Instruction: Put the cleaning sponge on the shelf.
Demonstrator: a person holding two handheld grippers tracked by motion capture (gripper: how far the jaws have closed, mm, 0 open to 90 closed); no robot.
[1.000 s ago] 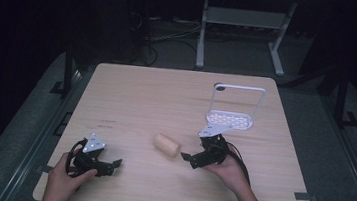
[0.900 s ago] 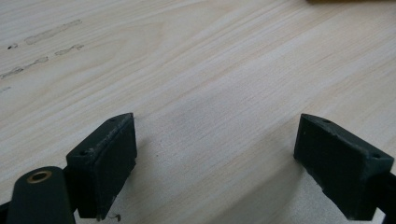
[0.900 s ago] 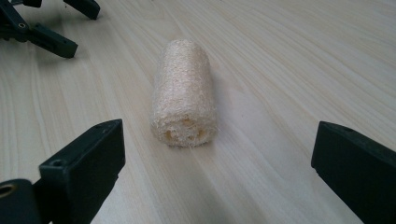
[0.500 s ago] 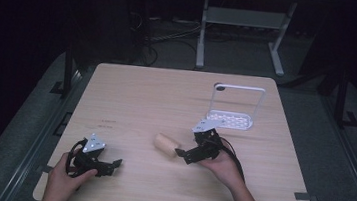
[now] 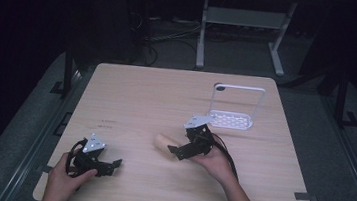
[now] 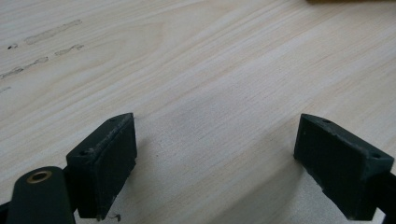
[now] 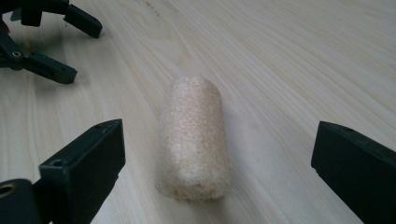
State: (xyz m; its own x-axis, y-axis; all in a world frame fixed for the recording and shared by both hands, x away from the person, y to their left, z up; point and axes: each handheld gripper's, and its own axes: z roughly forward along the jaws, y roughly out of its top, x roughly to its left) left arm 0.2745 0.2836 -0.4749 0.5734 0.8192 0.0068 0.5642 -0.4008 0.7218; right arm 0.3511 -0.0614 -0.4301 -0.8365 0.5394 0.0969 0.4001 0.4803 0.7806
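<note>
On table (image 5: 132, 90), mid-front: loofah roll (image 5: 164, 142), lying flat, long axis toward right gripper (image 5: 175, 151).
Right gripper: jaws wide, either side of roll's near end, not touching.
Left gripper (image 5: 114, 166): front-left corner, jaws wide, nothing between, resting near table edge.
Rack (image 5: 233, 106): white, behind right gripper, apart from roll.
Step, as judged: approach for grasp.
Next move calls for: advance slightly, centre roll between jaws, close gently; material looks soft.

Rough, fibrous beige roll (image 7: 195, 140) on a smooth, matt pale wood-grain table (image 7: 303, 56).
</note>
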